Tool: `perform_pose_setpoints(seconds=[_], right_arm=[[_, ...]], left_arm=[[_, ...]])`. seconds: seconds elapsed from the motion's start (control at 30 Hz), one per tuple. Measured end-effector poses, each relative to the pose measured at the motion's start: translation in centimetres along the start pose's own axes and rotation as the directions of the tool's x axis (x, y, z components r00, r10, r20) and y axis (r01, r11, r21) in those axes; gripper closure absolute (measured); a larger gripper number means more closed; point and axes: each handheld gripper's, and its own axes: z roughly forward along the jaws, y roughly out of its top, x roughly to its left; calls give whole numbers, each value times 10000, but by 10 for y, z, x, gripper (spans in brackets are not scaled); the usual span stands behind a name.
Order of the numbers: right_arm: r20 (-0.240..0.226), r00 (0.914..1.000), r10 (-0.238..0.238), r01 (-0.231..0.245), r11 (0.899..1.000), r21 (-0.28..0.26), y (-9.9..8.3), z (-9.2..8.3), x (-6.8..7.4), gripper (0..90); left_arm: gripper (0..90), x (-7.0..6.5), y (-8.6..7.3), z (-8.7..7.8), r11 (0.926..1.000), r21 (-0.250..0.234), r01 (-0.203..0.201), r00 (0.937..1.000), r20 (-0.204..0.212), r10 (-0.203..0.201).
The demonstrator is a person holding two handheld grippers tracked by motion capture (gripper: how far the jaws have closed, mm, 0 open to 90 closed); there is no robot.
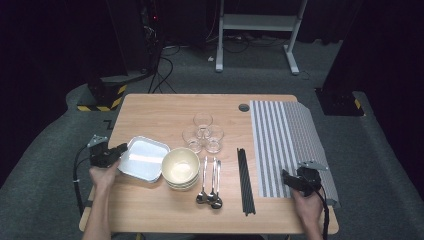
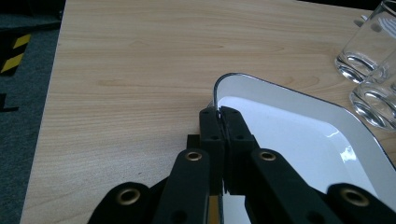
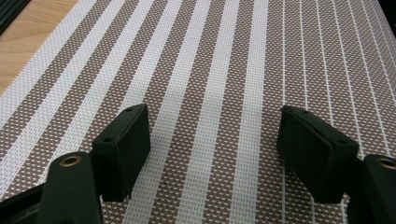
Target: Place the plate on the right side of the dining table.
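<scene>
A white square plate (image 1: 145,157) with a thin dark rim lies at the table's left front. My left gripper (image 1: 120,149) is shut on its left rim. In the left gripper view the two black pads (image 2: 212,128) meet on that rim, with the plate (image 2: 299,140) spreading to the right and my left gripper (image 2: 220,112) at its corner. My right gripper (image 1: 286,176) rests at the front of a brown-and-white striped placemat (image 1: 285,140). Its jaws stand wide apart in the right gripper view (image 3: 212,116), with only placemat (image 3: 224,56) between them.
A stack of cream bowls (image 1: 180,167) touches the plate's right side. Three clear glasses (image 1: 202,132) stand behind it, and show as glasses (image 2: 369,60) in the left gripper view. Three spoons (image 1: 210,182) and black chopsticks (image 1: 245,180) lie between bowls and placemat.
</scene>
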Motion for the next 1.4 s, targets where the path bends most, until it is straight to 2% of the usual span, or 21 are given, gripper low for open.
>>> perform_pose_setpoints(seconds=[0.6,0.97,1.4], right_arm=[[0,10000,-2,2,10000,1,0,0,0,257],[1,10000,-3,3,10000,-1,0,0,0,257],[3,10000,-2,2,10000,0,0,0,0,257]], left_arm=[[888,5,0,-3,10000,-48,-13,9998,-195,12],[888,10,-1,-6,9999,-72,76,9989,-472,-79],[888,13,1,-7,10000,-64,1,9970,-773,-6]])
